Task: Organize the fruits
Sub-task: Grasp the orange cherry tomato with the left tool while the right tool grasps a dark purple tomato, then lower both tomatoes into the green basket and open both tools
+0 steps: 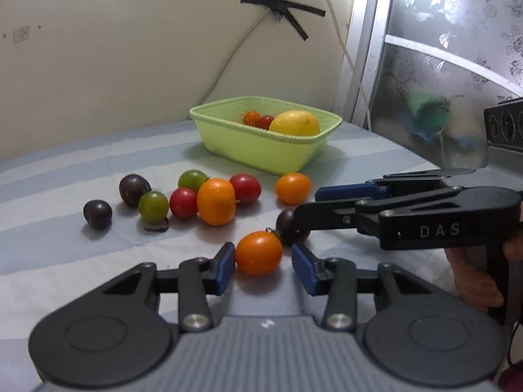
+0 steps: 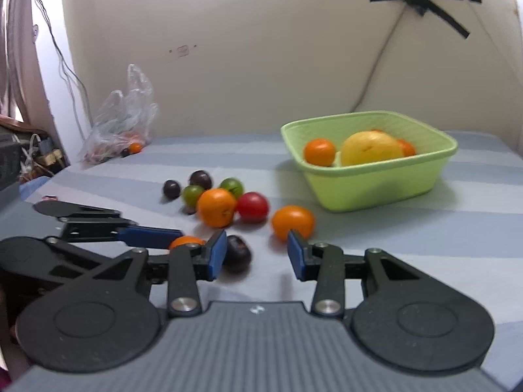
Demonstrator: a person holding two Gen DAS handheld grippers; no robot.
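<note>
My left gripper [image 1: 263, 269] rests low on the striped cloth with an orange tomato [image 1: 259, 253] between its blue pads. One pad touches the tomato and the other stands a little apart, so the gripper is open. My right gripper [image 2: 256, 256] comes in from the right, open around a dark plum [image 2: 237, 253] that leans on one pad only. The green basket [image 1: 261, 150] at the back holds a big yellow fruit [image 1: 294, 123] and small orange and red tomatoes. Several loose fruits [image 1: 215, 201], dark, green, red and orange, lie in a cluster on the cloth.
A crumpled plastic bag [image 2: 121, 121] with more fruit sits at the back left by the wall. A black power strip [image 1: 505, 127] and a patterned window lie to the right. A hand [image 1: 474, 281] grips the right tool's handle.
</note>
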